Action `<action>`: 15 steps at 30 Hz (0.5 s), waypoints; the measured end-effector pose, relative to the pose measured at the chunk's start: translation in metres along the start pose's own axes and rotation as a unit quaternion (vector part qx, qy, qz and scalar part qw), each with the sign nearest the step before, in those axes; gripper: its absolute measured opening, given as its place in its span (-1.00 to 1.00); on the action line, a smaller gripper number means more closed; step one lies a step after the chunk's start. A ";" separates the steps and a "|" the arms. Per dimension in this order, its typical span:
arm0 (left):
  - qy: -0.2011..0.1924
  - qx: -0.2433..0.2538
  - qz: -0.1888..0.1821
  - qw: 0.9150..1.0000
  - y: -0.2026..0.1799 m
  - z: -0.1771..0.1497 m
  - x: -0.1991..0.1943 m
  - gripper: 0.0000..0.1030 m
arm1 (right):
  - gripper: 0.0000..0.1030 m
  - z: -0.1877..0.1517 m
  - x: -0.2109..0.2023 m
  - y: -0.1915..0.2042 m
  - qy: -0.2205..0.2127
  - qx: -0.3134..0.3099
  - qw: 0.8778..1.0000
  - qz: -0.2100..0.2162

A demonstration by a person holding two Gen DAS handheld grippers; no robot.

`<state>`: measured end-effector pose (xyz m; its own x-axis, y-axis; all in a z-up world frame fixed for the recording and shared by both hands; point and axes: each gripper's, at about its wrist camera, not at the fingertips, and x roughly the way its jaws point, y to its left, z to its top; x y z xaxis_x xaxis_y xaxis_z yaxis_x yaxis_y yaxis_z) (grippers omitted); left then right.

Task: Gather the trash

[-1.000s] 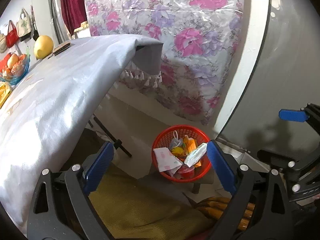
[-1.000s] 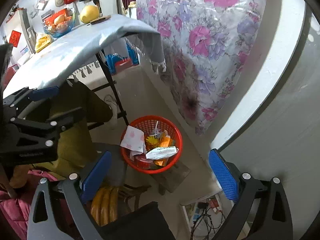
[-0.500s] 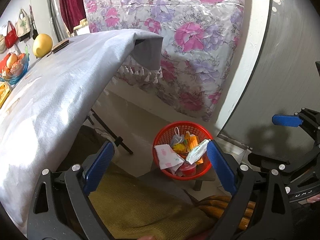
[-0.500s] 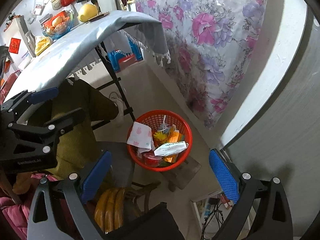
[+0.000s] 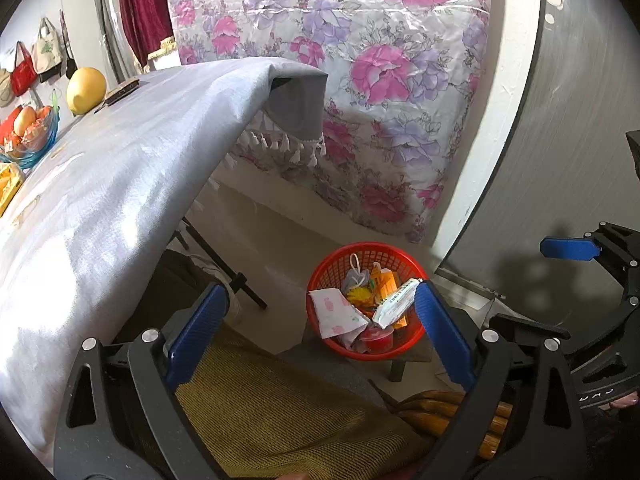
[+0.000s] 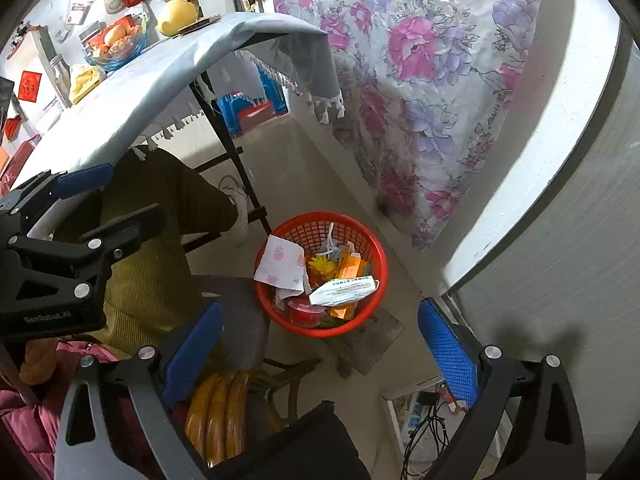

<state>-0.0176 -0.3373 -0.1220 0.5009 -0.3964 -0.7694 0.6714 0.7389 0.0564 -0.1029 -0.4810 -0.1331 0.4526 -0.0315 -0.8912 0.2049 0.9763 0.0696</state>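
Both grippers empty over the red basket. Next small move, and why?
Probably swing back toward the table: both grippers' jaws stand open and hold nothing, and the red basket already holds the white packet and wrappers, so the drop looks done.

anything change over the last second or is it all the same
Only the view shifted: in the right wrist view the red basket drifted right and slightly down, and in the left wrist view the right gripper slid lower. Nothing was taken or let go. Both left gripper and right stay open and empty; the trash lies as before, the white packet on top.
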 end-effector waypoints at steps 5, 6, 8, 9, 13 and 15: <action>0.001 0.000 0.000 1.000 0.001 0.000 0.001 0.79 | 0.87 0.000 0.001 0.001 0.002 -0.001 1.000 0.002; 0.001 0.000 0.000 1.000 0.000 0.000 0.001 0.79 | 0.87 0.000 0.001 0.001 0.002 -0.001 1.000 0.002; 0.001 0.000 0.000 1.000 0.000 0.000 0.001 0.80 | 0.87 0.000 0.001 0.001 0.002 -0.002 1.000 0.002; 0.001 0.000 0.000 1.000 0.000 0.001 0.001 0.80 | 0.87 0.000 0.001 0.001 0.002 -0.001 1.000 0.002; 0.003 0.000 -0.001 1.000 0.000 -0.001 0.002 0.80 | 0.87 0.000 0.001 0.001 0.003 -0.002 1.000 0.002; 0.003 0.000 -0.001 1.000 0.000 -0.001 0.002 0.81 | 0.87 0.000 0.002 0.001 0.003 -0.001 1.000 0.003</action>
<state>-0.0171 -0.3370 -0.1242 0.4970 -0.3943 -0.7730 0.6720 0.7385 0.0553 -0.1018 -0.4801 -0.1346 0.4486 -0.0243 -0.8934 0.2001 0.9770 0.0739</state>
